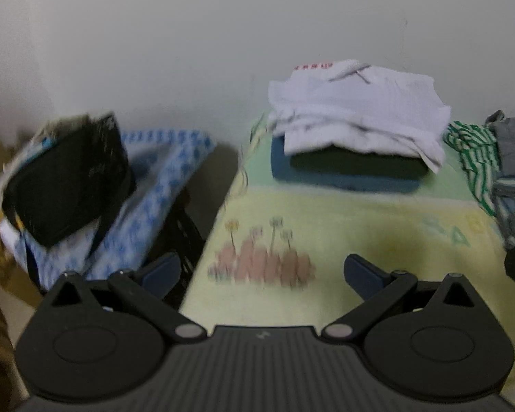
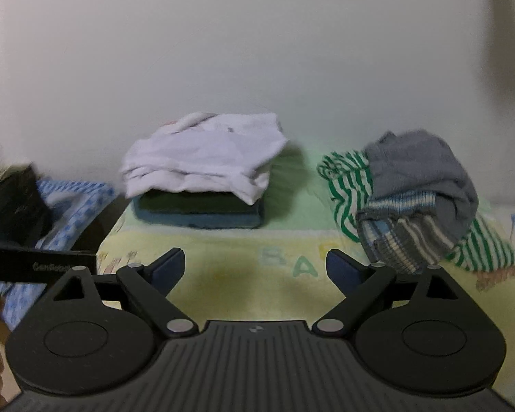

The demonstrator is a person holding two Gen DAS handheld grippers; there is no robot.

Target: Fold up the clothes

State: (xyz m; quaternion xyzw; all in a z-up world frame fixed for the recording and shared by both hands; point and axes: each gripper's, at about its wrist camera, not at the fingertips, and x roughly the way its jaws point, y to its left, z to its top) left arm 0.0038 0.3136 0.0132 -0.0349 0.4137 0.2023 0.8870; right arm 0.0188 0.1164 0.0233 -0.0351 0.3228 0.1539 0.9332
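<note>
Across the yellow-green printed cloth [image 2: 243,274] that covers the surface, two heaps sit by the white wall [image 2: 257,51], well ahead of both tongs. The larger is a folded stack [image 2: 202,185], its long axis running left to right: a white garment [image 2: 206,158] on top, a dark green layer [image 2: 195,203] under it and a blue one [image 2: 202,219] at the bottom. To its right lies a crumpled pile [image 2: 412,202] of a grey garment [image 2: 419,161], striped grey-blue pieces and a green-and-white striped one [image 2: 346,185] (none of these lies flat or squared).

The pile lies ahead and to the right of the right tongs [image 2: 254,266], while in the left view it sits at the far right edge, so the right hand looks nearer to it. The left tongs [image 1: 261,271] and the right tongs both stand wide open, holding nothing.
</note>
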